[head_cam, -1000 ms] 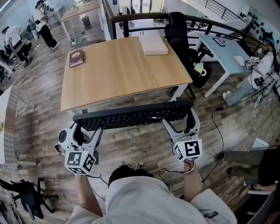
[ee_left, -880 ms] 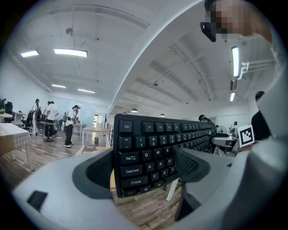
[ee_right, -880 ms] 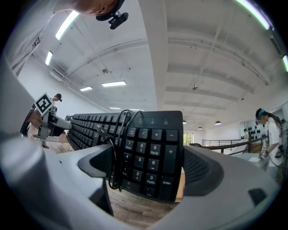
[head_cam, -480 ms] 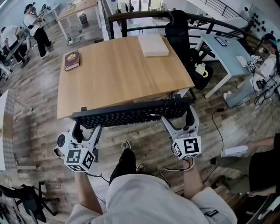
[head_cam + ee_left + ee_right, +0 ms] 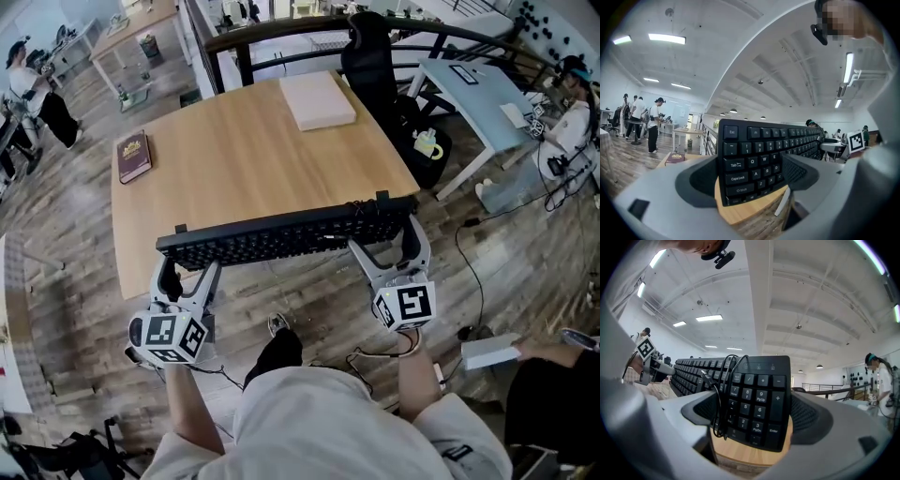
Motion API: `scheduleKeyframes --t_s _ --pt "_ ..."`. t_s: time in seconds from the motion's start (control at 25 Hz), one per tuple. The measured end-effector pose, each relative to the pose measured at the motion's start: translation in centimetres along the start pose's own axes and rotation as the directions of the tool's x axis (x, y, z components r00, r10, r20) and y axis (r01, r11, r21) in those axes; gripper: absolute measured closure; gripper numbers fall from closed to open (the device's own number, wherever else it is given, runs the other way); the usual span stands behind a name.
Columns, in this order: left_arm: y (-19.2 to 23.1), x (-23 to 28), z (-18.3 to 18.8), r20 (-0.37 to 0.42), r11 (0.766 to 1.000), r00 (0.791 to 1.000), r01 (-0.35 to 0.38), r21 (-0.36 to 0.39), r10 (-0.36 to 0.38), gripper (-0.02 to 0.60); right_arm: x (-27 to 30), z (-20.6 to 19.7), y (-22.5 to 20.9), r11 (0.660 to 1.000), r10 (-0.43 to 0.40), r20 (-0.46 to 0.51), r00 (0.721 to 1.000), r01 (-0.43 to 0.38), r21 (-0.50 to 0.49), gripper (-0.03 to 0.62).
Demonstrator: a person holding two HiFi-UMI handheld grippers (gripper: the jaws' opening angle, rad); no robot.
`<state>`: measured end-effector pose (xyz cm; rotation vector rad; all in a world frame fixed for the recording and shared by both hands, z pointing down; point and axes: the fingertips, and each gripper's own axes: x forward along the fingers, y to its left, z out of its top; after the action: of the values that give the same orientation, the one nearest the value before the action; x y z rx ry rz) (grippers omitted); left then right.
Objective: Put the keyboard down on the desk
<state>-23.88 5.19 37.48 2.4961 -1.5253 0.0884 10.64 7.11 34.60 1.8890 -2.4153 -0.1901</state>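
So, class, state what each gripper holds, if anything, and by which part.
Both grip the black keyboard: the left gripper clamps its Esc-and-Tab end, the right gripper its number-pad end, beside the looped cable.

left gripper (image 5: 190,270): jaws closed on the left end of the keyboard (image 5: 281,236), marker cube facing up | right gripper (image 5: 386,248): jaws closed on the right end, number pad between them | left forearm (image 5: 181,408) and right forearm (image 5: 410,377): bare, stretched forward, about parallel | grippers well apart, near the same height
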Motion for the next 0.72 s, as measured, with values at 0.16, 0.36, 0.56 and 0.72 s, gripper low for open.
scheduleKeyframes --t_s 0.16,0.36,0.56,0.72 --pt "4.2 5.8 0.7 -0.023 0.999 0.998 0.05 -0.02 -0.05 0.16 5.9 -0.6 -0.2 0.999 -0.037 -0.042 0.998 0.037 -0.005 0.114" --pt "5.4 7.4 0.3 -0.031 0.997 0.997 0.072 -0.011 -0.073 0.16 7.1 -1.4 0.0 0.998 -0.059 -0.048 0.997 0.058 -0.003 0.114" --pt "5.2 7.3 0.2 -0.037 0.997 0.996 0.075 -0.011 -0.076 0.16 6.9 -1.7 0.0 0.998 -0.056 -0.055 0.997 0.057 0.006 0.114" --pt "5.3 7.4 0.2 -0.026 0.997 0.997 0.071 -0.007 -0.071 0.16 7.1 -1.6 0.0 0.999 -0.053 -0.041 0.998 0.053 -0.001 0.114"
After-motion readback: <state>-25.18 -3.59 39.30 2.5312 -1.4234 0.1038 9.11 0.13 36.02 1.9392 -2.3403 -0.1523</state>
